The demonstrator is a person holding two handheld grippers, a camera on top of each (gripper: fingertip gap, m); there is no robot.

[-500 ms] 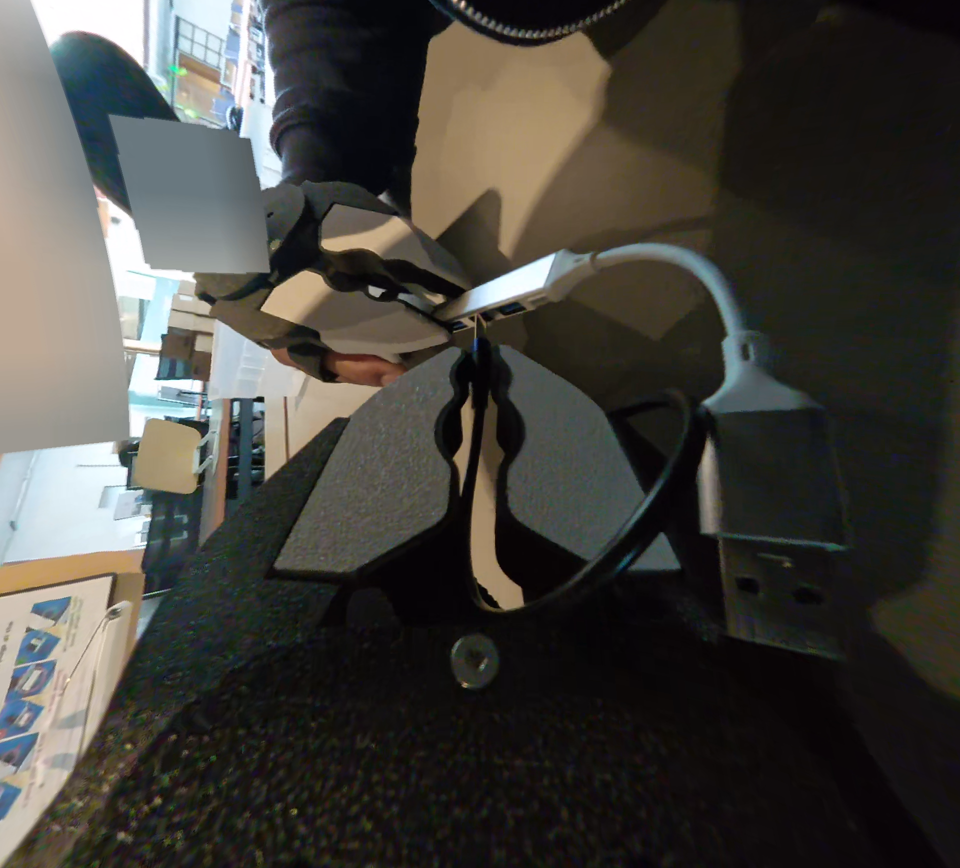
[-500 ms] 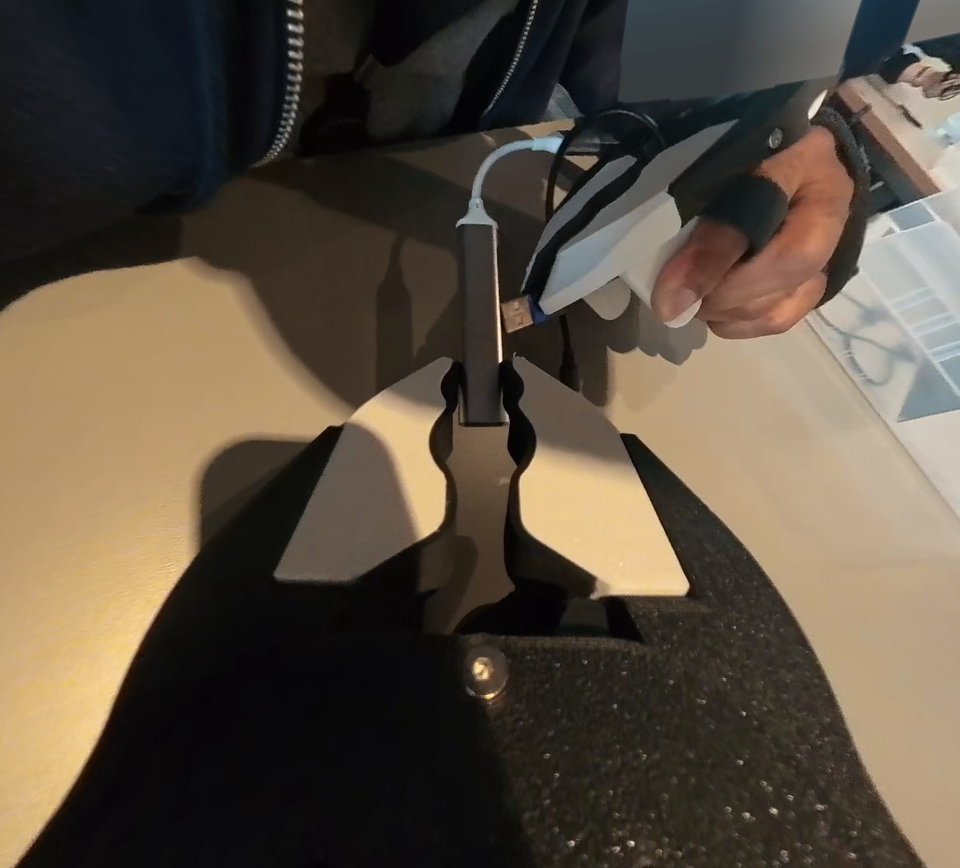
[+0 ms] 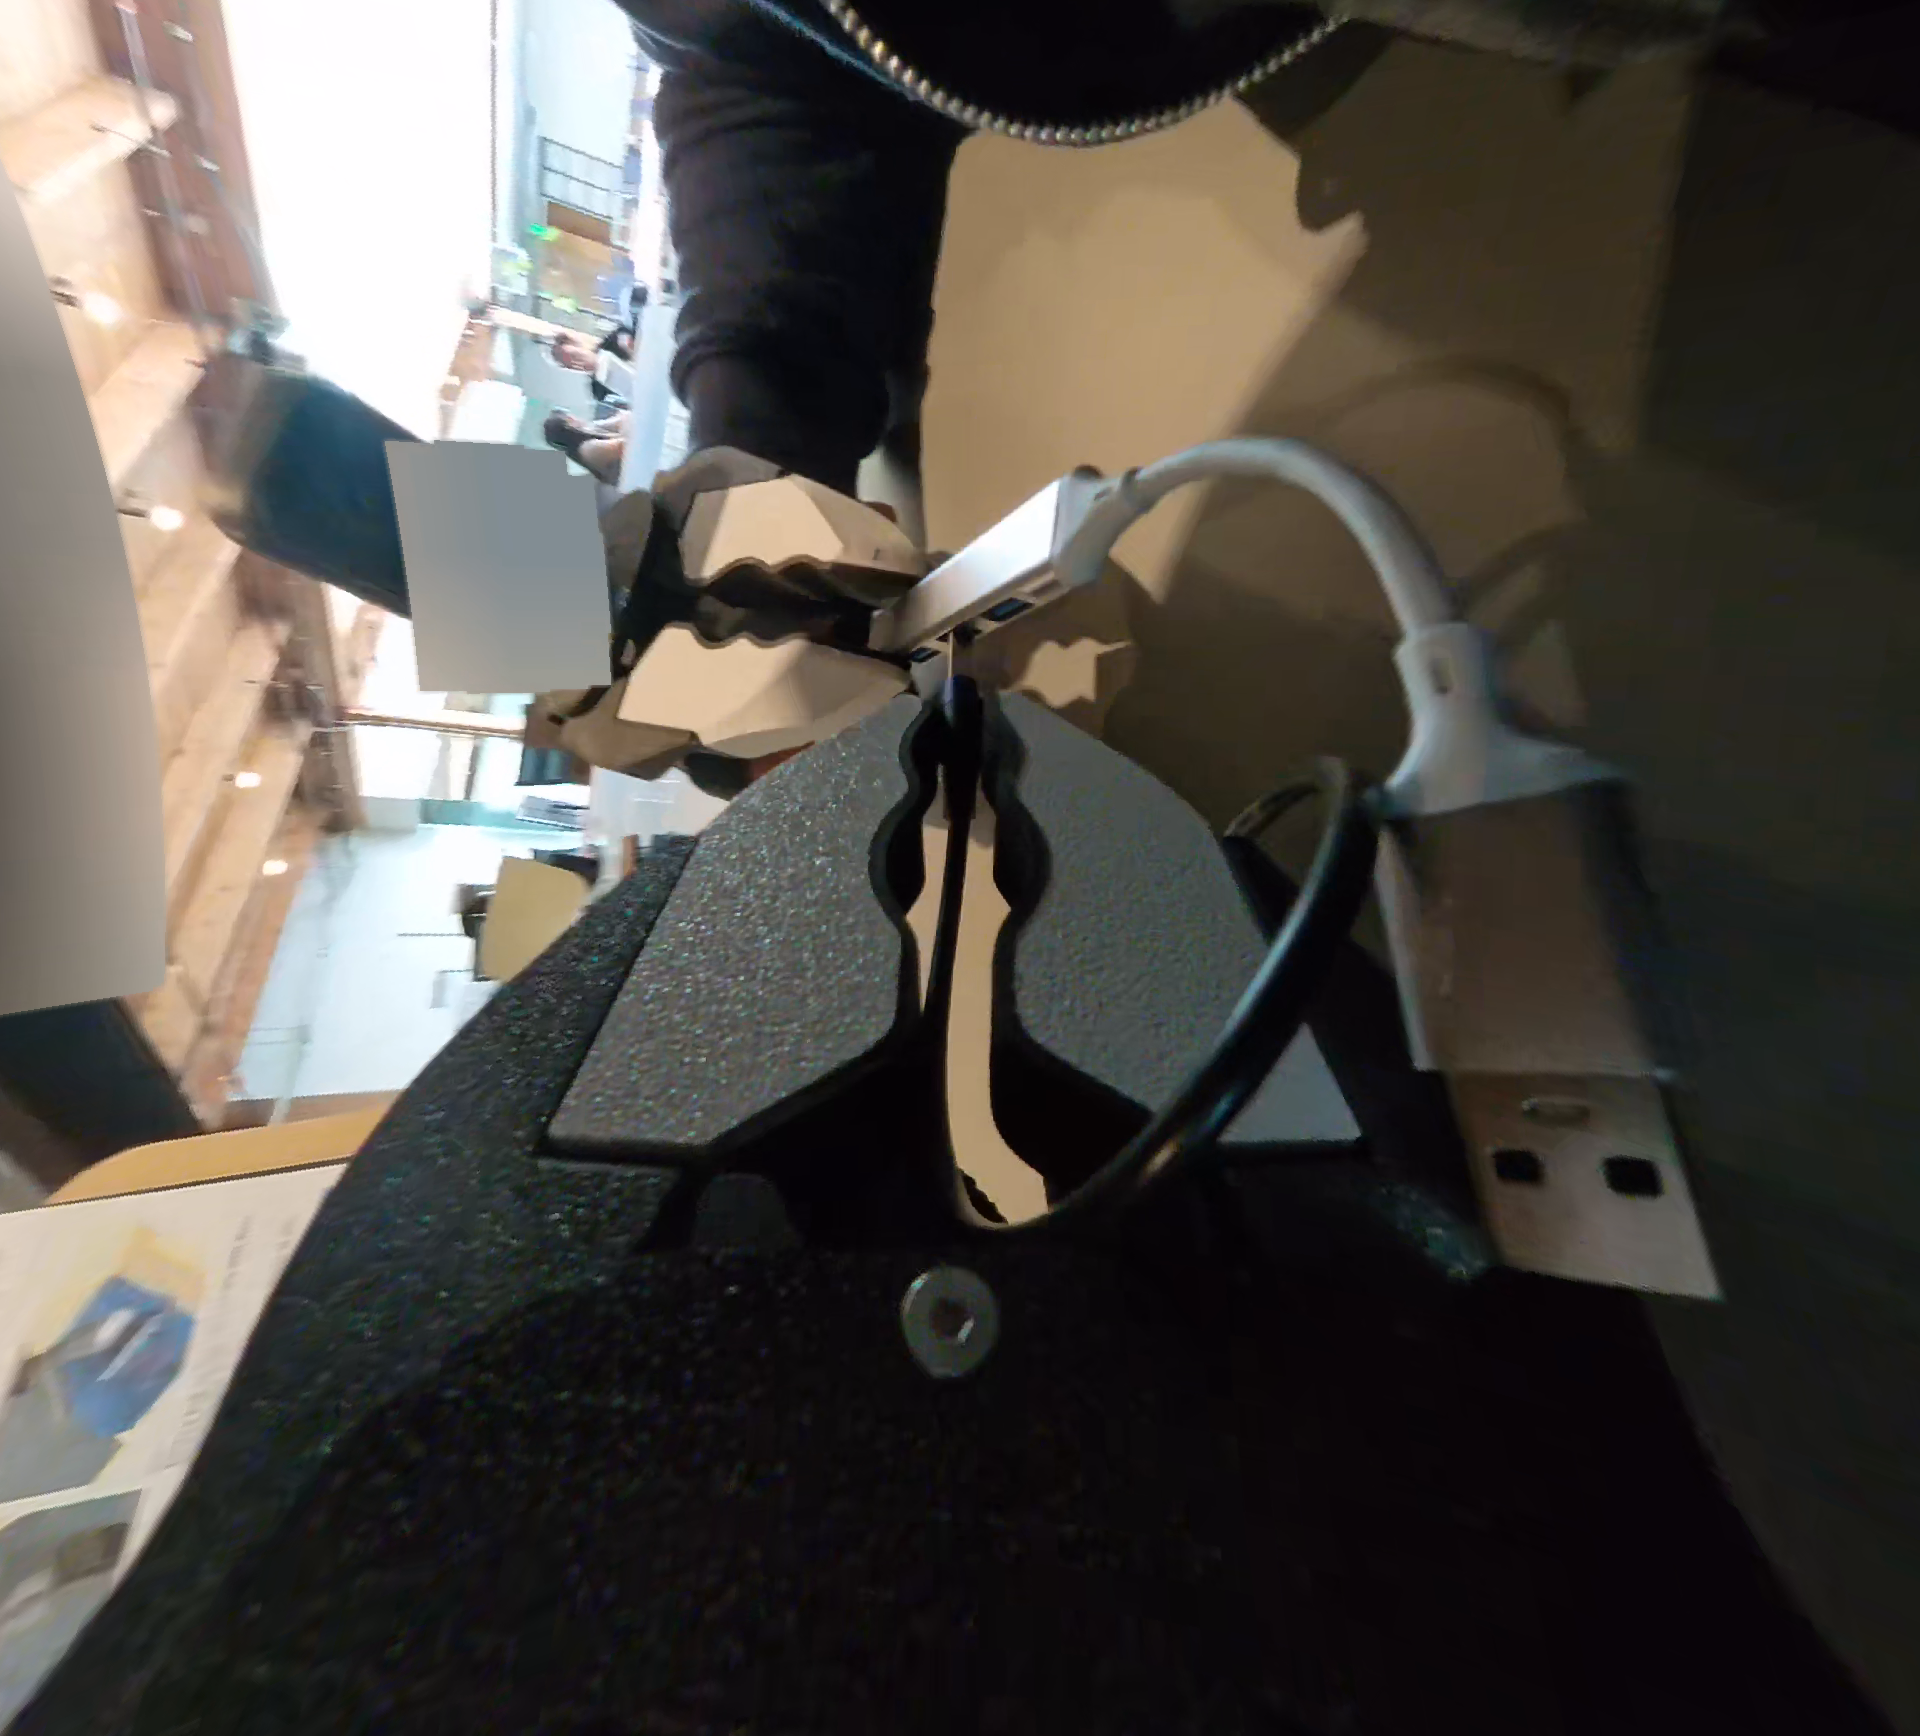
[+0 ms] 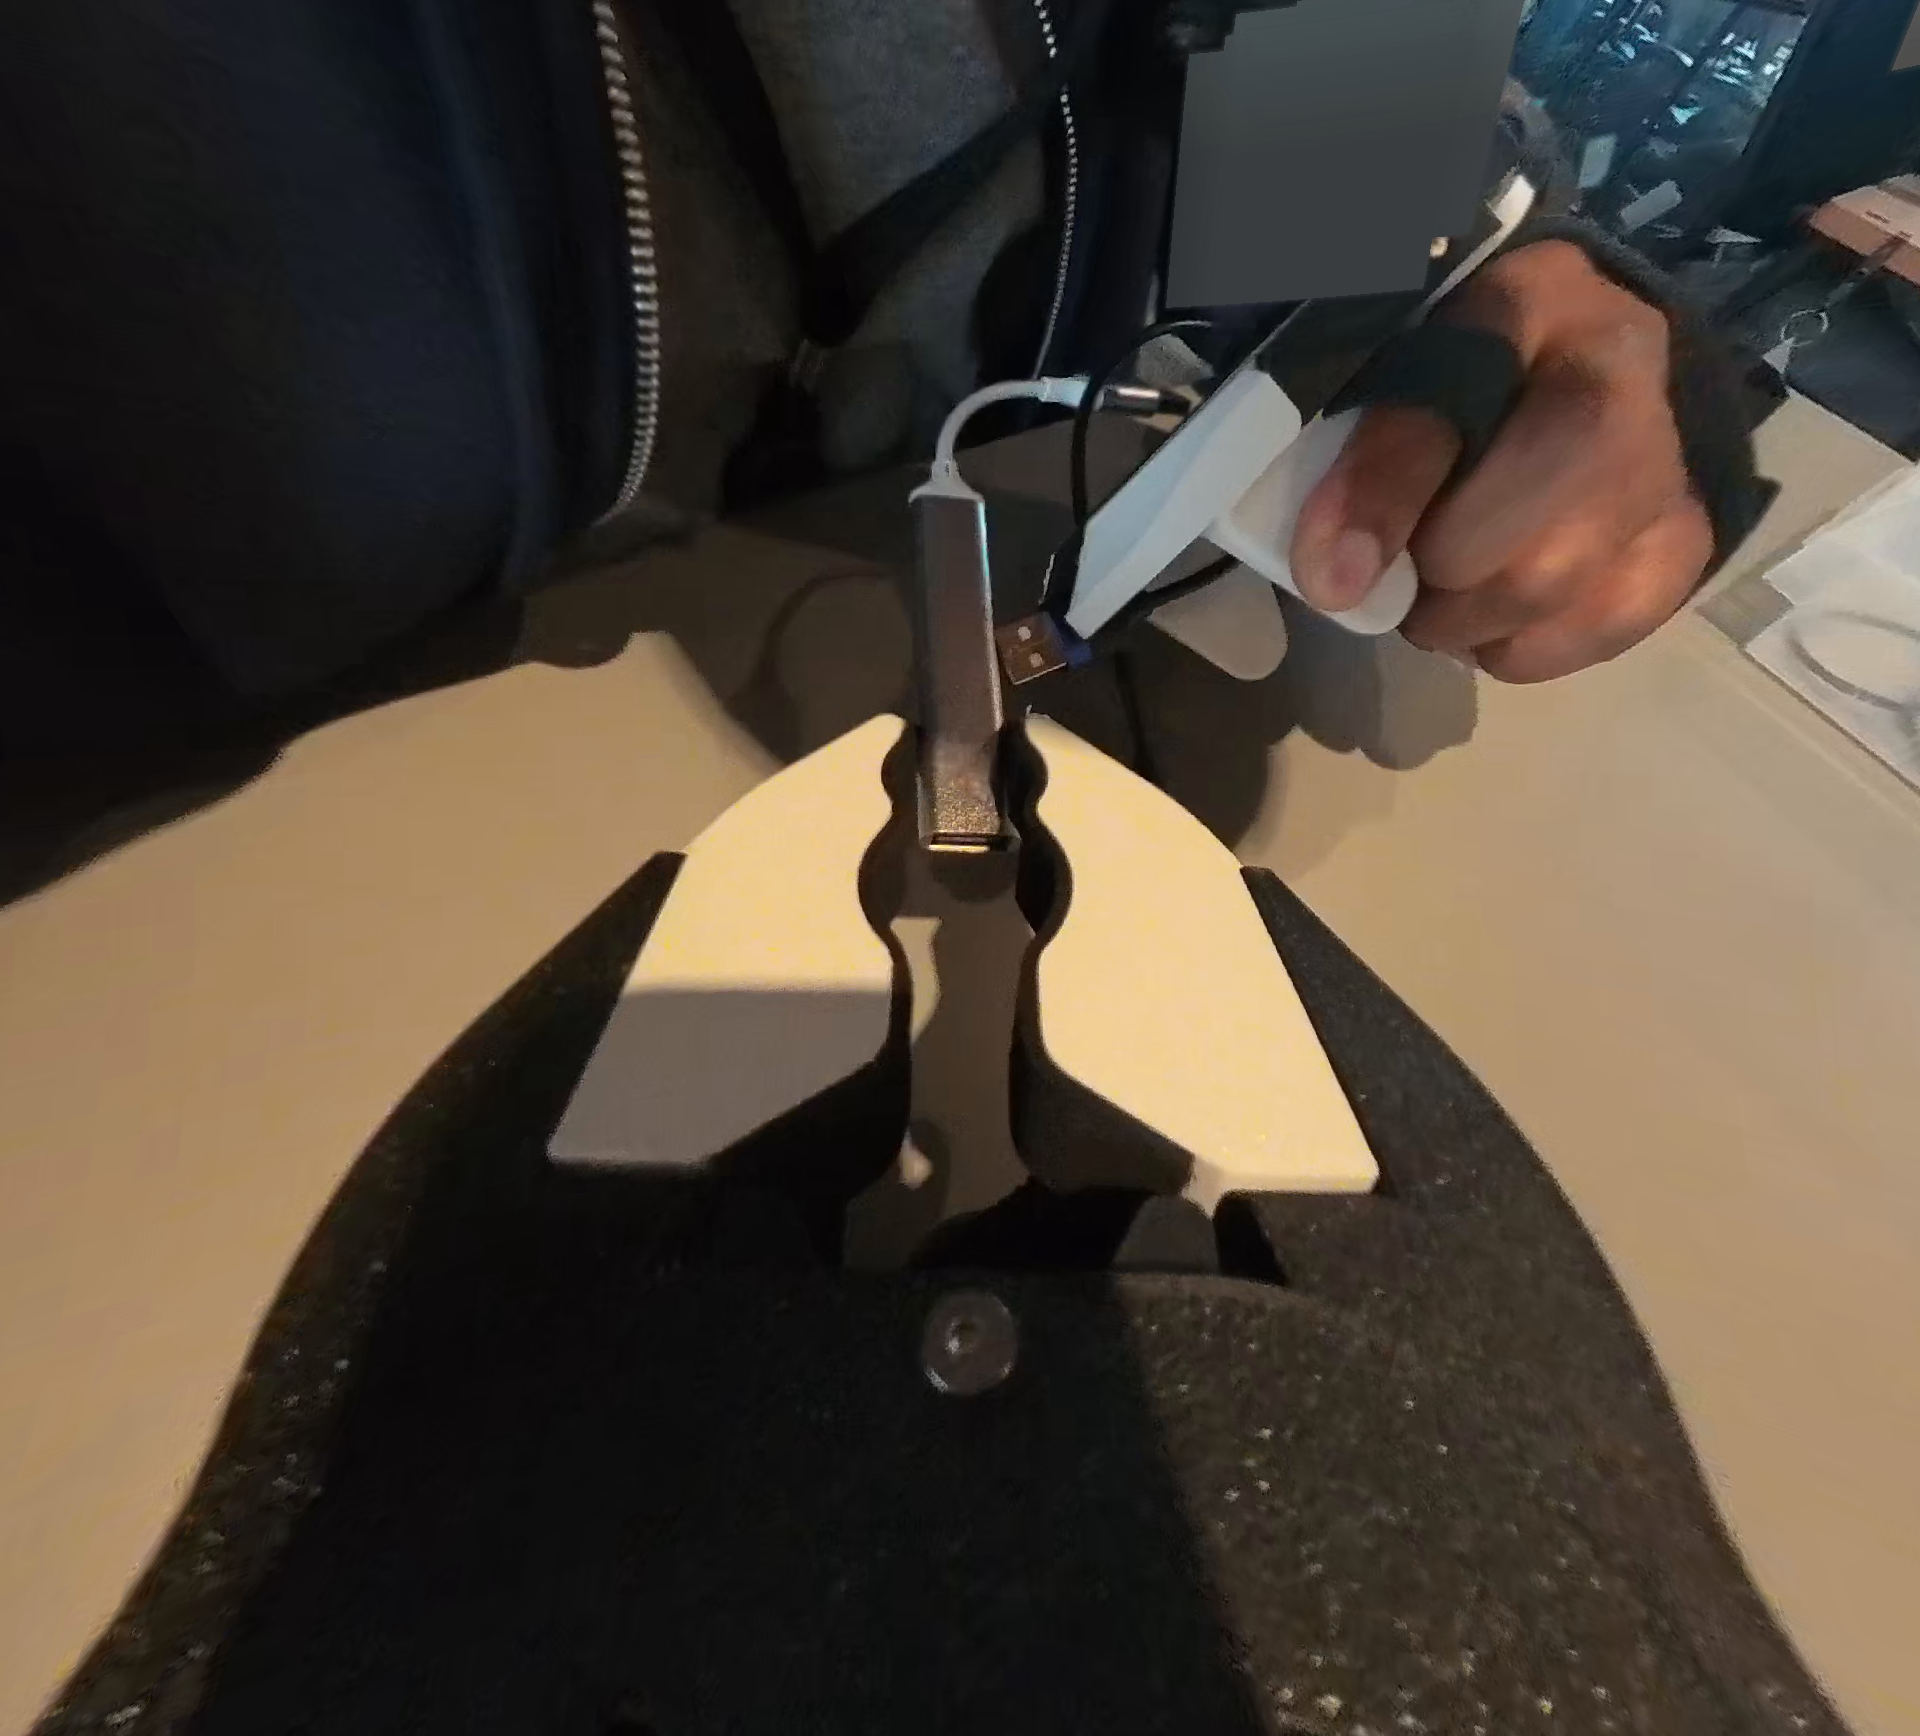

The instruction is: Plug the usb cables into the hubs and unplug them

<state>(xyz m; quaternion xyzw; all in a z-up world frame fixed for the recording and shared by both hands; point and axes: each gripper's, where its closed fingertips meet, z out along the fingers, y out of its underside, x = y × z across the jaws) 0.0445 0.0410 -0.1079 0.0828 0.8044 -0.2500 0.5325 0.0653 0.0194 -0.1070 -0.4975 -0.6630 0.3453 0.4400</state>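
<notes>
While the right gripper [image 4: 961, 756] clamps the near end of the silver hub [image 4: 954, 637], the hub stands upright above the beige desk [image 4: 260, 959]. Its white lead [image 3: 1340, 523] loops from the top toward 1 o'clock and ends in a loose silver plug [image 3: 1538, 1042]. At 3 o'clock of the hub, the left gripper [image 4: 1081, 611] is closed on the black cable [image 3: 1236, 1052], whose metal USB plug [image 4: 1034, 652] is tilted, with its tip just beside the hub's side; whether it touches cannot be told.

Table [image 4: 260, 1011]: beige, lying under the fingers.
Window [image 3: 343, 76]: glaring bright, left of the fingers.
</notes>
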